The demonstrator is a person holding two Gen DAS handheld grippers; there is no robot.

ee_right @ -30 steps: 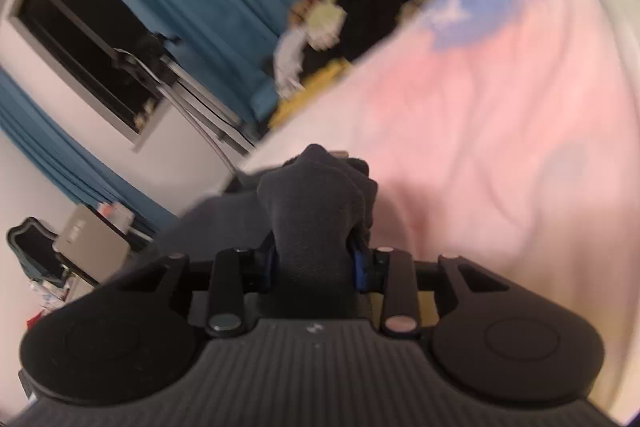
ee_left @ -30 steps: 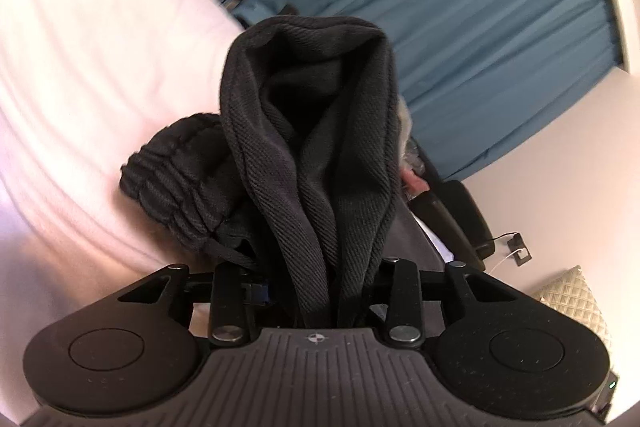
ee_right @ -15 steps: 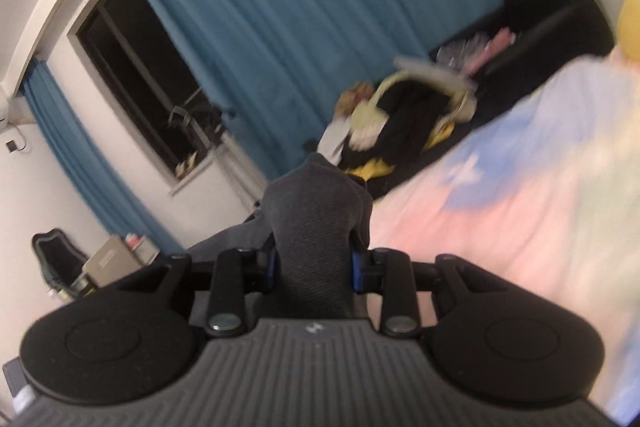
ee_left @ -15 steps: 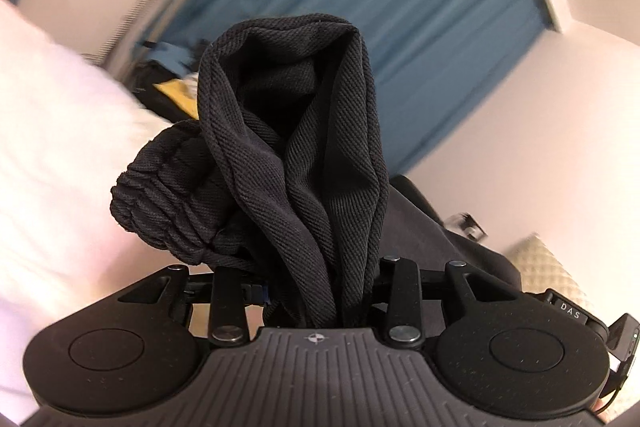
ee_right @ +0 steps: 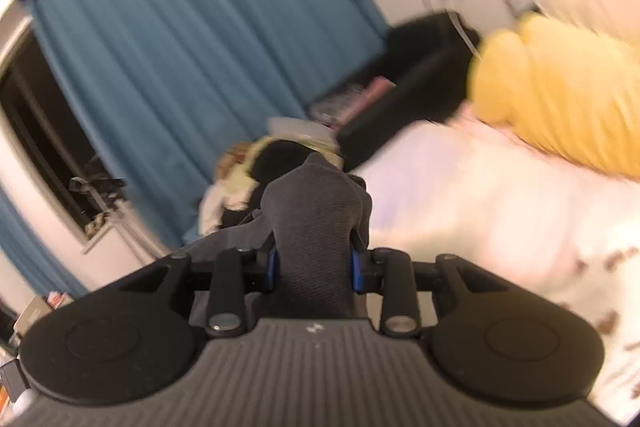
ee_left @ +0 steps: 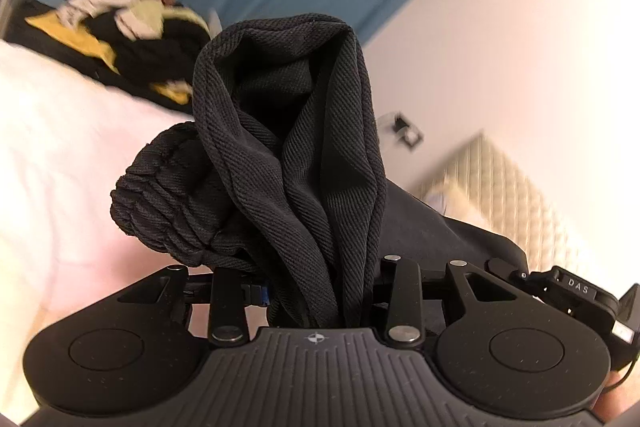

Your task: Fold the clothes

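This is a bedroom in a home. A bed [ee_right: 480,195] with pale pink bedding fills the right of the right wrist view, with a yellow pillow [ee_right: 560,83] at upper right beside a quilted cream headboard [ee_left: 516,187]. Blue curtains [ee_right: 192,39] hang over a dark window [ee_right: 40,147] at left, and a loose pile of clothes [ee_left: 132,27] lies at the bed's far edge.

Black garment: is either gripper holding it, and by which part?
Both. Left gripper clamps bunched black garment beside its gathered waistband; right gripper clamps another bunched fold.
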